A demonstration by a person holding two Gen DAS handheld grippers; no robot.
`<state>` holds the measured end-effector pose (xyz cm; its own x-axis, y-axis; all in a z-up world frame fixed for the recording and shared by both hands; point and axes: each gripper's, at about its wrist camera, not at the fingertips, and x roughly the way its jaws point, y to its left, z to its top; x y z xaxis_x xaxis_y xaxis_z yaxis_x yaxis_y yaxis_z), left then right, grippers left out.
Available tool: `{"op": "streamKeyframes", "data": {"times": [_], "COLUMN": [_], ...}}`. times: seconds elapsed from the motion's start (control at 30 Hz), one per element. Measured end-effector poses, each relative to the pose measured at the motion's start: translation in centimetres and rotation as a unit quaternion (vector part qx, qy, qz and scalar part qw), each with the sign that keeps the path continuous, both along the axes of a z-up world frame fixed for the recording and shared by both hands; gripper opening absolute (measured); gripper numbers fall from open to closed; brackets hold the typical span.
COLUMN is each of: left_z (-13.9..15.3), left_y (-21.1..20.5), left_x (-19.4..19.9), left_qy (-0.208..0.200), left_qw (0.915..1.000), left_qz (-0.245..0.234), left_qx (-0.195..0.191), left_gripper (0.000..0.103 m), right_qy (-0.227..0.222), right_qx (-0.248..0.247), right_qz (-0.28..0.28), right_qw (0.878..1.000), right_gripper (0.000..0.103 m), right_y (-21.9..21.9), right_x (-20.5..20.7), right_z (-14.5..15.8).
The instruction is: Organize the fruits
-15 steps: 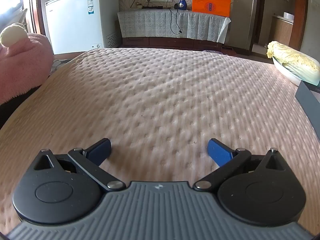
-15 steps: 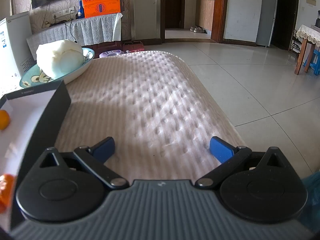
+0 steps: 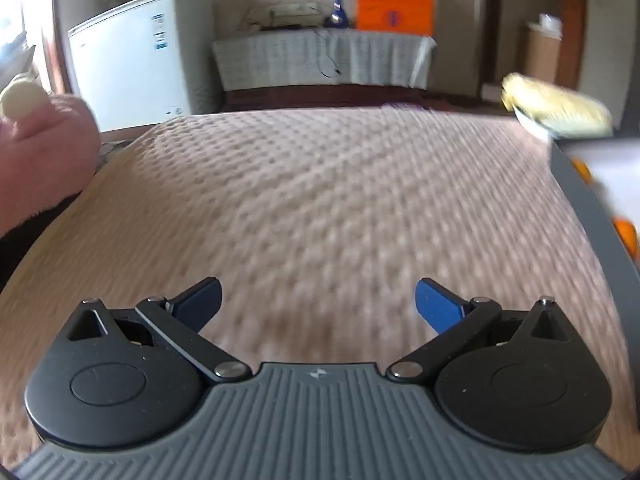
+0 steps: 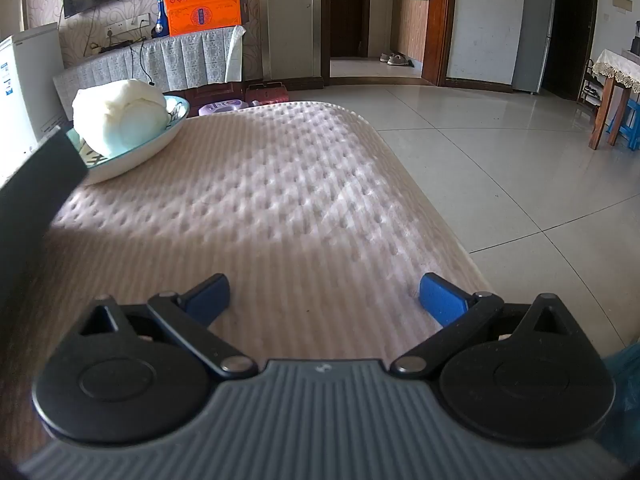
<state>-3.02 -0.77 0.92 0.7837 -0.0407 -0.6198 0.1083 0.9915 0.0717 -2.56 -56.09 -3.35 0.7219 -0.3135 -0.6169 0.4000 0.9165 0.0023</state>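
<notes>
My left gripper hangs open over the dimpled beige mat, nothing between its blue pads. At the right edge of the blurred left wrist view a dark-walled box with a white inside holds two orange fruits, only partly seen. My right gripper is open too, over the same mat near its right edge. The box's dark wall fills the left side of the right wrist view and hides the fruit there.
A pale cabbage lies in a light blue bowl at the far corner of the mat, also seen as a blurred cabbage. A pink plush thing lies at the left. Tiled floor drops off on the right.
The left wrist view has swung right and blurred, bringing the box and its oranges into sight. The right wrist view has shifted right, so the box's inside and oranges have left it.
</notes>
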Motion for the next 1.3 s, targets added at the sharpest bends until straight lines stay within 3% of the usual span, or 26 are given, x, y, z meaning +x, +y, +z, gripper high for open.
{"op": "streamKeyframes", "data": {"times": [0.47,0.83,1.3], "left_z": [-0.4,-0.2,-0.4], "left_y": [-2.2,-2.6,-1.9], "left_x": [-0.6,-0.7,-0.3], "left_qy": [0.0,-0.003,0.009], "left_qw": [0.9975,0.9973,0.9978], "left_qz": [-0.066,-0.068,-0.066], "left_qx": [0.026,0.026,-0.002], "left_gripper": [0.103,0.103,0.103], "right_qy": [0.0,0.0,0.0], "right_qx": [0.001,0.001,0.001], "right_qz": [0.0,0.0,0.0], "right_qw": [1.0,1.0,1.0], "right_gripper": [0.103,0.103,0.103], "right_y": [-0.1,-0.1,-0.3], "right_x": [0.2,0.1,0.2], "right_z": [0.0,0.0,0.0]}}
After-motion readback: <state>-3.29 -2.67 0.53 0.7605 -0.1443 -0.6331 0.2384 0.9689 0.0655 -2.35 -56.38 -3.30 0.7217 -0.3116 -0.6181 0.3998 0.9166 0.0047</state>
